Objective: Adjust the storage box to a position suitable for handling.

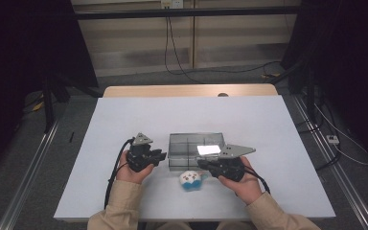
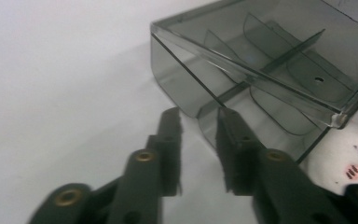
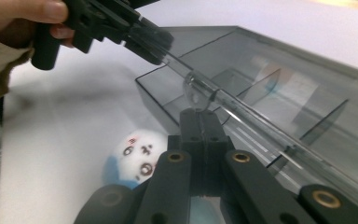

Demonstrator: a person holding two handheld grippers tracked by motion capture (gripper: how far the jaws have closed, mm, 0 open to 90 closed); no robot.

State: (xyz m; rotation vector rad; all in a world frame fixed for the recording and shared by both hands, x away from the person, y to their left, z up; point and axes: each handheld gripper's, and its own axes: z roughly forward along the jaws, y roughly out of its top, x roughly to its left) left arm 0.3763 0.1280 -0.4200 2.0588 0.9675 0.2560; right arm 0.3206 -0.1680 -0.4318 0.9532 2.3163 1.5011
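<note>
**Clear divided box worked from both sides at the near middle of the table**

The clear box point(image 1: 194, 151) sits a little toward the near edge of the white table point(image 1: 124, 124), roughly midway between its left and right edges. Its long axis runs left to right, parallel to the near edge. Thin clear dividers split the inside into several compartments, and I can see nothing lying in them. A transparent lid point(image 3: 242, 112) stands partly raised over the near side, tilted, its free edge running along the box's length; a bright glare patch sits on it toward the right end.

Just in front of the box, between it and the near edge, lies a small round plush toy point(image 1: 190, 180), white with a blue underside and a little drawn face, outside the box and apart from it.

The right gripper point(image 3: 200, 105) comes in from the right front, its jaws pressed together on a small clear tab at the lid's front edge. The right hand point(image 1: 242, 184) grips the tool body from below, wrist low, forearm in a tan sleeve point(image 1: 273, 213) angling in from the near edge.

The left gripper point(image 2: 199, 116) points rightward at the box's left front corner, jaws narrowly parted with nothing between them, tips just beside the corner wall. From the right gripper view its tip appears to meet the lid's left end, though I cannot tell whether it truly touches. The left hand point(image 1: 132, 175) holds it from underneath.
</note>
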